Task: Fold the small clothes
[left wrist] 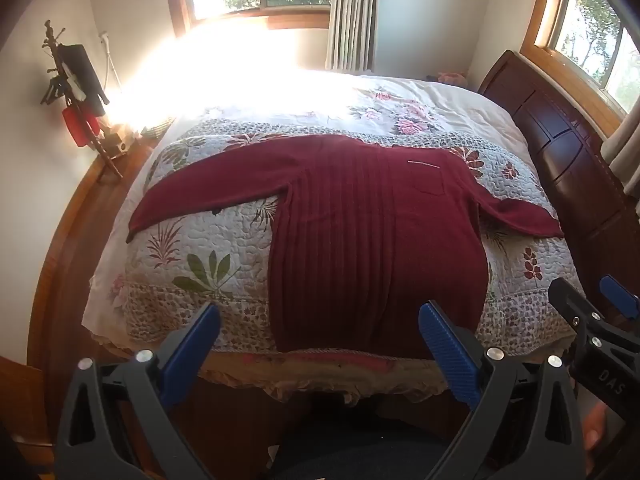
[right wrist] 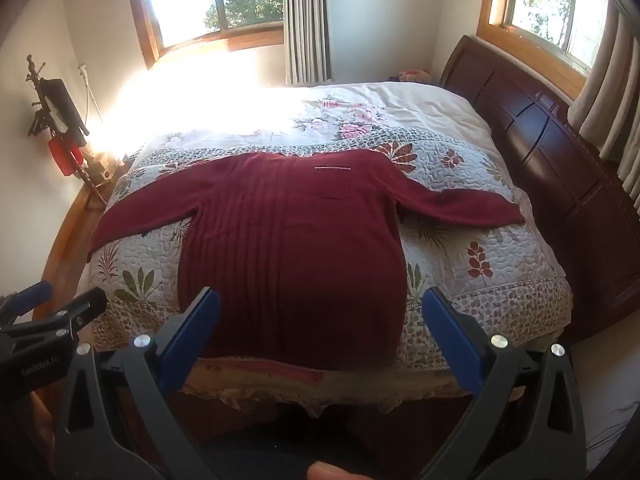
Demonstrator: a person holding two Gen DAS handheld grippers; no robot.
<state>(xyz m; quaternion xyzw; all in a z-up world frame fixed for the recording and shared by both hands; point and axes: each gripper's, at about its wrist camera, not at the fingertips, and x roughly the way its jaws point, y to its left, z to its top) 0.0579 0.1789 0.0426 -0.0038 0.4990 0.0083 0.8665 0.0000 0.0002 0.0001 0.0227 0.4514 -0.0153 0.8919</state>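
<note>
Evidently unstarted: dark red ribbed knit sweater (left wrist: 372, 240) lies flat, sleeves outspread, hem at the bed's (left wrist: 516, 312) near edge; left gripper (left wrist: 320, 344) and right gripper (right wrist: 320, 332) both spread, empty.

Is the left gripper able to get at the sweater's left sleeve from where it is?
Probably yes: the left gripper is open and empty, and the sleeve lies flat on the quilt with nothing over it.

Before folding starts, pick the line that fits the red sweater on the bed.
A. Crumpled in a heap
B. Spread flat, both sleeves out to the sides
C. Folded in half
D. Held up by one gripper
B: the red sweater lies flat on the quilt with a sleeve stretched to each side, and both grippers hang open short of it.
</note>
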